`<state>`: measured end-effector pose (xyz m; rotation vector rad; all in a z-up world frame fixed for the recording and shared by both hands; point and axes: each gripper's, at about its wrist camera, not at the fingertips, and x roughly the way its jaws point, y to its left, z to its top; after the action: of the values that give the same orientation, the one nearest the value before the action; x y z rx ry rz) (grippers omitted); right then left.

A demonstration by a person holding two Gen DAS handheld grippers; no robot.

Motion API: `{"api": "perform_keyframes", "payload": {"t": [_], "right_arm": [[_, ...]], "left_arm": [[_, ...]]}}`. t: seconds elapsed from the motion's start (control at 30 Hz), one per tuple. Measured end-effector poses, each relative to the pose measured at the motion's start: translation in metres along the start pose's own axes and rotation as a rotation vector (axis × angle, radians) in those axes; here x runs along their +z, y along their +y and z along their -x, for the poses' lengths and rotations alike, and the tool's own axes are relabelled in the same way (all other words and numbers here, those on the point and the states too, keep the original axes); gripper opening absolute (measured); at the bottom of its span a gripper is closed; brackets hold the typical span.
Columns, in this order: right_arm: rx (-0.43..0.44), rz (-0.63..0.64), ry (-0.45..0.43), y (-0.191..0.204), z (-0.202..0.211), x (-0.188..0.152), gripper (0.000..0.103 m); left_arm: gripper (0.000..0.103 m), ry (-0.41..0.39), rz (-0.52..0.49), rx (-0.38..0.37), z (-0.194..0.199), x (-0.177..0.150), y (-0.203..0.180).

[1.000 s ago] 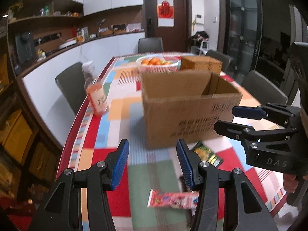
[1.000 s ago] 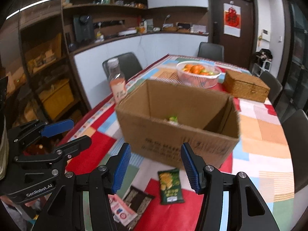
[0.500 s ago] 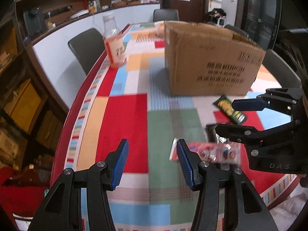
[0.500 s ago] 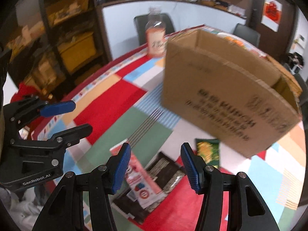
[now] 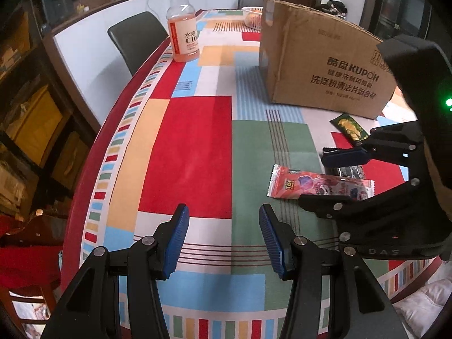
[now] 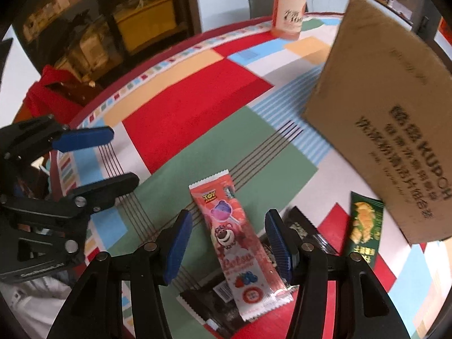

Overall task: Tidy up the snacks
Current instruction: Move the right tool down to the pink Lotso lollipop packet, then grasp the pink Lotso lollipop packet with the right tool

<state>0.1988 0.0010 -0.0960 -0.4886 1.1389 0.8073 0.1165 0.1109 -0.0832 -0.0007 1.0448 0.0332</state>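
— What do we have between the jaws?

— Our right gripper [image 6: 227, 244] stands with its blue pads apart, and the pink snack packet [image 6: 236, 243] lies between them on the table; we see clear space on either side of it, so the pads are not pressing it. Our left gripper [image 5: 223, 238] is also parted, with only bare tablecloth [image 5: 183, 155] between its pads (it holds nothing).

— And just around the pink packet?

— A dark packet [image 6: 303, 230] lies partly under it, poking out on both sides. In the right wrist view it is touching the pink one; its print is too blurred for us to read. A little further right lies a green snack packet [image 6: 364, 226], its far end tucked against the foot of the cardboard box [image 6: 389, 99].

— Where do the two grippers stand to each other?

— Side by side over the near part of the table. From the left wrist view we see the right gripper [image 5: 339, 175] hovering above the pink snack packet [image 5: 316, 185], one blue pad beyond it, and the green snack packet [image 5: 350, 125] beyond that, by the cardboard box [image 5: 319, 65].

— Further out?

— A bottle with a pinkish drink [image 5: 183, 28] stands upright near the table's left edge, well apart from the snacks. Behind the box we glimpse the rim of a bowl [image 5: 251, 17], and a dark chair [image 5: 135, 36] beside the table.
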Motion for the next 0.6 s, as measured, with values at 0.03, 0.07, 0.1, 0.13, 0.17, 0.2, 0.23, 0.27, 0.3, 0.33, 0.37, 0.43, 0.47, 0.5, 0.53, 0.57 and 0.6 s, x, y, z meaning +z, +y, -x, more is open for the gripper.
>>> {"api": "perform_keyframes", "payload": {"t": [0.03, 0.07, 0.1, 0.13, 0.17, 0.2, 0.23, 0.27, 0.3, 0.33, 0.37, 0.43, 0.47, 0.5, 0.53, 0.57, 0.6], "right_arm": [[-0.002, 0.006, 0.007, 0.001, -0.003, 0.001, 0.055], [-0.007, 0.01, 0.013, 0.001, -0.007, 0.002, 0.055], [-0.007, 0.014, 0.018, 0.001, -0.009, 0.003, 0.055], [-0.007, 0.017, 0.025, 0.001, -0.011, 0.004, 0.055], [-0.008, 0.02, 0.033, 0.002, -0.014, 0.004, 0.055], [-0.008, 0.024, 0.035, 0.002, -0.015, 0.005, 0.055], [-0.011, 0.028, 0.039, 0.002, -0.017, 0.005, 0.055], [-0.016, 0.026, 0.042, 0.001, -0.018, 0.006, 0.055], [-0.016, 0.027, 0.042, 0.001, -0.018, 0.005, 0.055], [-0.015, 0.028, 0.044, 0.001, -0.019, 0.005, 0.055], [-0.016, 0.029, 0.047, 0.001, -0.02, 0.006, 0.055], [-0.014, 0.029, 0.049, 0.001, -0.021, 0.006, 0.054], [-0.014, 0.024, 0.048, 0.0, -0.022, 0.006, 0.054], [-0.016, 0.019, 0.044, 0.0, -0.022, 0.007, 0.052], [-0.015, 0.018, 0.042, 0.0, -0.023, 0.007, 0.05], [-0.014, 0.015, 0.04, 0.0, -0.023, 0.008, 0.049], [-0.013, 0.011, 0.038, -0.001, -0.023, 0.009, 0.048]], "left_arm": [[0.051, 0.003, 0.003, -0.001, -0.001, 0.0, 0.001], [0.051, 0.006, 0.005, -0.003, -0.002, -0.001, 0.001], [0.051, 0.009, 0.007, -0.005, -0.003, -0.001, 0.001], [0.051, 0.012, 0.007, -0.007, -0.005, -0.002, 0.001], [0.051, 0.015, 0.007, -0.008, -0.006, -0.002, 0.001], [0.051, 0.018, 0.007, -0.01, -0.008, -0.002, 0.001], [0.051, 0.022, 0.008, -0.012, -0.01, -0.002, 0.001], [0.051, 0.028, 0.009, -0.015, -0.013, -0.002, 0.001], [0.051, 0.035, 0.012, -0.017, -0.015, -0.003, 0.002], [0.051, 0.039, 0.016, -0.02, -0.017, -0.003, 0.002], [0.051, 0.042, 0.02, -0.021, -0.018, -0.003, 0.003], [0.051, 0.046, 0.024, -0.021, -0.02, -0.003, 0.004], [0.051, 0.046, 0.026, -0.02, -0.021, -0.004, 0.004], [0.051, 0.046, 0.027, -0.02, -0.021, -0.004, 0.005], [0.051, 0.047, 0.03, -0.02, -0.022, -0.005, 0.005], [0.051, 0.048, 0.034, -0.022, -0.022, -0.005, 0.006], [0.051, 0.049, 0.037, -0.025, -0.022, -0.004, 0.006]]}}
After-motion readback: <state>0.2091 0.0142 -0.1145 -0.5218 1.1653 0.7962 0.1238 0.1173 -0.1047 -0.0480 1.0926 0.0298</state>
